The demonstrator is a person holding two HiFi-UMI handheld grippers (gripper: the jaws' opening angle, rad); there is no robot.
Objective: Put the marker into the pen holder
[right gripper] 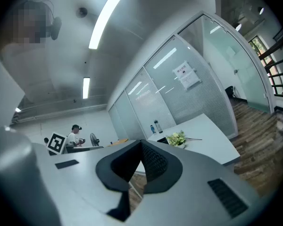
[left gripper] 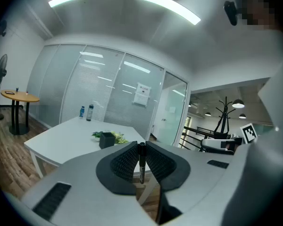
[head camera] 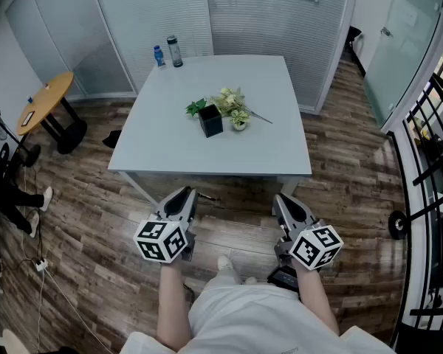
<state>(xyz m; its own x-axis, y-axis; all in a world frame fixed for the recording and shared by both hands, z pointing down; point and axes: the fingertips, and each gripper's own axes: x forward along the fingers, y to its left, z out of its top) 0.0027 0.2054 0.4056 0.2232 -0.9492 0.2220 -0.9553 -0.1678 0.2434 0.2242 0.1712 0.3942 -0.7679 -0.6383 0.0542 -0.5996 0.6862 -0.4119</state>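
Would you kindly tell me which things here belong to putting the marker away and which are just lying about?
Belongs to the job: marker, clamped in the left gripper; black pen holder on the white table.
Just lying about: flowers beside the holder; two bottles at the table's far edge; round wooden side table.

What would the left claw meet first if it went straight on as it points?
Probably the table, near its front edge, short of the pen holder; the way up to it looks free, though depth is unclear.

Left claw (head camera: pixel 186 192) clamps marker (left gripper: pixel 142 163); right claw (head camera: pixel 281 198) closed.
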